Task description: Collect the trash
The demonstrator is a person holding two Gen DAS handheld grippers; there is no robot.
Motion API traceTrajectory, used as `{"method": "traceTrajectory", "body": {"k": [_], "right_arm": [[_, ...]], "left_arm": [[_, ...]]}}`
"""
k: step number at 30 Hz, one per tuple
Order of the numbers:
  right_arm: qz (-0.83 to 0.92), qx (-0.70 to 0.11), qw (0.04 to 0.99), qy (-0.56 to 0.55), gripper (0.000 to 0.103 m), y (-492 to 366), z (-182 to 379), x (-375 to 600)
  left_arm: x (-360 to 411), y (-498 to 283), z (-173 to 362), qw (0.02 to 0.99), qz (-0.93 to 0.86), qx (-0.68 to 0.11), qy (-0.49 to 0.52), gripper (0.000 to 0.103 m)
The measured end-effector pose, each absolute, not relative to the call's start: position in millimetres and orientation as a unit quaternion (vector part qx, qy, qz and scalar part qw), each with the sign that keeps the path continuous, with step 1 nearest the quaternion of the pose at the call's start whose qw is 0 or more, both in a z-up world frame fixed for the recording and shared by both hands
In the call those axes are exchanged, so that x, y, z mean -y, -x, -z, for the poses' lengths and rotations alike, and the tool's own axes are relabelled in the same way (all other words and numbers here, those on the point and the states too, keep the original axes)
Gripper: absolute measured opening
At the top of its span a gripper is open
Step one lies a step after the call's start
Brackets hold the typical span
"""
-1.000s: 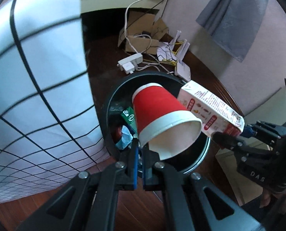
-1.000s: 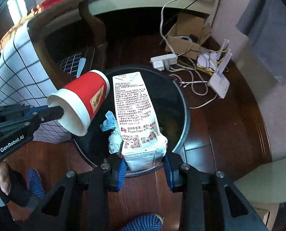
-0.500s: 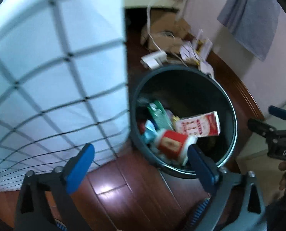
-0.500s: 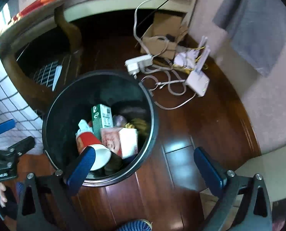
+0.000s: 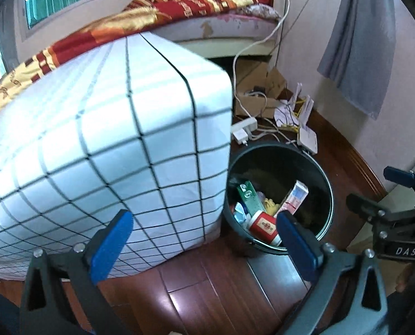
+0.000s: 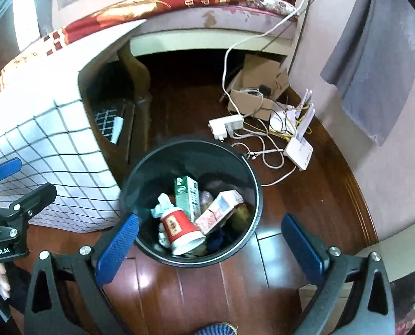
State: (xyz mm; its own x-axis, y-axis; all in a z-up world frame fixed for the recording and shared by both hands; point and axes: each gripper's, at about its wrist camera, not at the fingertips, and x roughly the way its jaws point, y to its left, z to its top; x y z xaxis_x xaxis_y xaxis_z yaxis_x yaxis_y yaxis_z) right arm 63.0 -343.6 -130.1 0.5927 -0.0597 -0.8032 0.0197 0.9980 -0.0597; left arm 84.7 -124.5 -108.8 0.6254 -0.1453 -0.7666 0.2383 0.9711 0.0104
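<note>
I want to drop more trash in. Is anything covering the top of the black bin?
Nothing visible covers it. The black bin stands open-topped, with the red paper cup, the pink carton and the green carton lying down inside. The right gripper hangs above the rim, jaws wide and empty.

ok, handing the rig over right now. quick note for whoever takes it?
Left gripper: open, holding nothing.
Right gripper: open, holding nothing.
Red cup and carton lie in the bin, with a green box and tissue.
Done: both pieces are binned.
Left: no loose trash shows on the floor by the bin; look elsewhere. Leave the power strip and router.
</note>
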Motion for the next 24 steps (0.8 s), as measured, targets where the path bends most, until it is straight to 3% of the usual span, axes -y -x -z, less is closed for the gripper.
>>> {"method": "traceTrajectory", "body": {"k": [24], "right_arm": [[0.018, -0.334, 0.941, 0.054, 0.103, 49.6, -46.8, 271.6]], "left_arm": [[77.5, 22.0, -14.7, 0.947, 0.078, -0.308, -0.034, 0.103]]}}
